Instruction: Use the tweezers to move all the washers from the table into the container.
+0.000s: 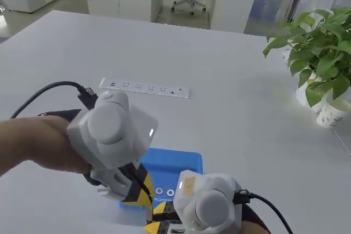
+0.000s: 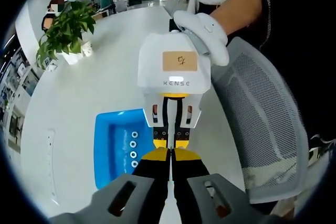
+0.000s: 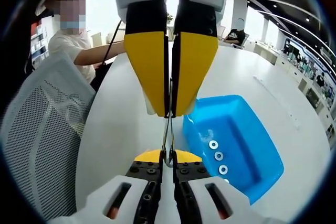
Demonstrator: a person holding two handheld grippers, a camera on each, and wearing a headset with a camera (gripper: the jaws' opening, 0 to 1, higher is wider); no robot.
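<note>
My two grippers meet tip to tip beside the blue container [image 1: 181, 163]. The thin silver tweezers [image 3: 167, 135] run from my right gripper [image 3: 168, 157] up into the yellow jaws of my left gripper [image 3: 169, 114]; both are shut on them. In the left gripper view, my left gripper [image 2: 169, 154] faces the right gripper [image 2: 169, 142], which carries a tan label. Several washers [image 3: 218, 156] lie in a row on the container's floor [image 2: 113, 150]. The head view shows the left gripper [image 1: 141, 189] above the right gripper [image 1: 159, 212], with two washers [image 1: 164, 192] showing between them.
A white power strip [image 1: 145, 88] lies further back on the white table [image 1: 230, 97]. A potted plant [image 1: 323, 64] stands at the right edge. A grey mesh chair [image 2: 262, 129] stands at the table's near side. A seated person [image 3: 79, 45] is at the table beyond the chair.
</note>
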